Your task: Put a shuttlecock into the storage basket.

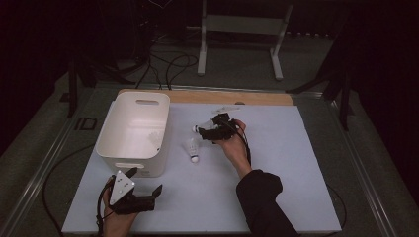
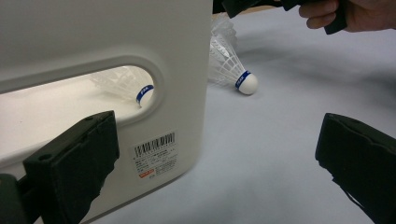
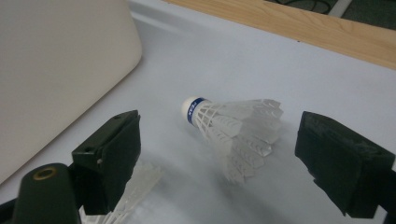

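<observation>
A white shuttlecock (image 3: 233, 126) with a blue band lies on its side on the white mat, between the open jaws of my right gripper (image 3: 219, 158). In the high view that gripper (image 1: 206, 129) is at mid-table, right of the white bin (image 1: 133, 131). A second shuttlecock (image 1: 193, 149) lies just in front of it, cork toward me. My left gripper (image 1: 144, 181) stands open at the bin's near corner with nothing between its jaws. Through the bin's handle slot I see a third shuttlecock (image 2: 126, 86) inside the bin (image 2: 177, 93).
A wooden strip (image 1: 207, 96) runs along the mat's far edge. The mat (image 1: 286, 163) has free room to the right and front. Cables and a metal stand (image 1: 237, 39) lie on the floor beyond the table.
</observation>
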Demonstrator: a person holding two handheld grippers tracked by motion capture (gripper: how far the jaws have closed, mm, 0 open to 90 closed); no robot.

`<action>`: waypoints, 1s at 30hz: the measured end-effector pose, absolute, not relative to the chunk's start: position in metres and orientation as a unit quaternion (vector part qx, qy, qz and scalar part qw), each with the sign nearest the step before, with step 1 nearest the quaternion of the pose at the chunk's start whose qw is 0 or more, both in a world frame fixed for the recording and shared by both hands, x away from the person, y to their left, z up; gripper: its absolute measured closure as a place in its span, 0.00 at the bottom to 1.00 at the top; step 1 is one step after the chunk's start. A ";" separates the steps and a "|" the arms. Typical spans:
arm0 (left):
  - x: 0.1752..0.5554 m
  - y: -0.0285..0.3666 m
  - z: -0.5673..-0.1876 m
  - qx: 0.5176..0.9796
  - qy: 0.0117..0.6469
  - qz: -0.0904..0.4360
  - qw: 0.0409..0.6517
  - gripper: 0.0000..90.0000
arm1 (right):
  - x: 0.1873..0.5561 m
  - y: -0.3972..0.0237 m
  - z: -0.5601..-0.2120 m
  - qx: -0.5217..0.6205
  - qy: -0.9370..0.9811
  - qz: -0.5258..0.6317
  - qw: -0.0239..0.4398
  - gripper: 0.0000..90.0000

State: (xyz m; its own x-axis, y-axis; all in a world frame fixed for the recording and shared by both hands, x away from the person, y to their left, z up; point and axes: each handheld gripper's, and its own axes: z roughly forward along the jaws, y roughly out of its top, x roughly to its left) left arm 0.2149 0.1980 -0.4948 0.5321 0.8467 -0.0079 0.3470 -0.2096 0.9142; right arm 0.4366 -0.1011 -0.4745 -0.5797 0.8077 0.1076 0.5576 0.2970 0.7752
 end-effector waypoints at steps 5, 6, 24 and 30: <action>0.215 0.198 -0.495 0.733 0.407 0.260 0.479 0.00 | 0.437 -0.101 -0.475 0.433 0.793 0.400 0.154 0.16; 0.215 0.198 -0.495 0.733 0.407 0.260 0.479 0.00 | 0.437 -0.100 -0.476 0.435 0.792 0.399 0.153 0.17; 0.215 0.198 -0.495 0.730 0.409 0.261 0.481 0.00 | 0.440 -0.098 -0.487 0.443 0.799 0.381 0.140 0.27; 0.215 0.199 -0.494 0.730 0.408 0.261 0.481 0.00 | 0.441 -0.097 -0.492 0.446 0.802 0.375 0.131 0.37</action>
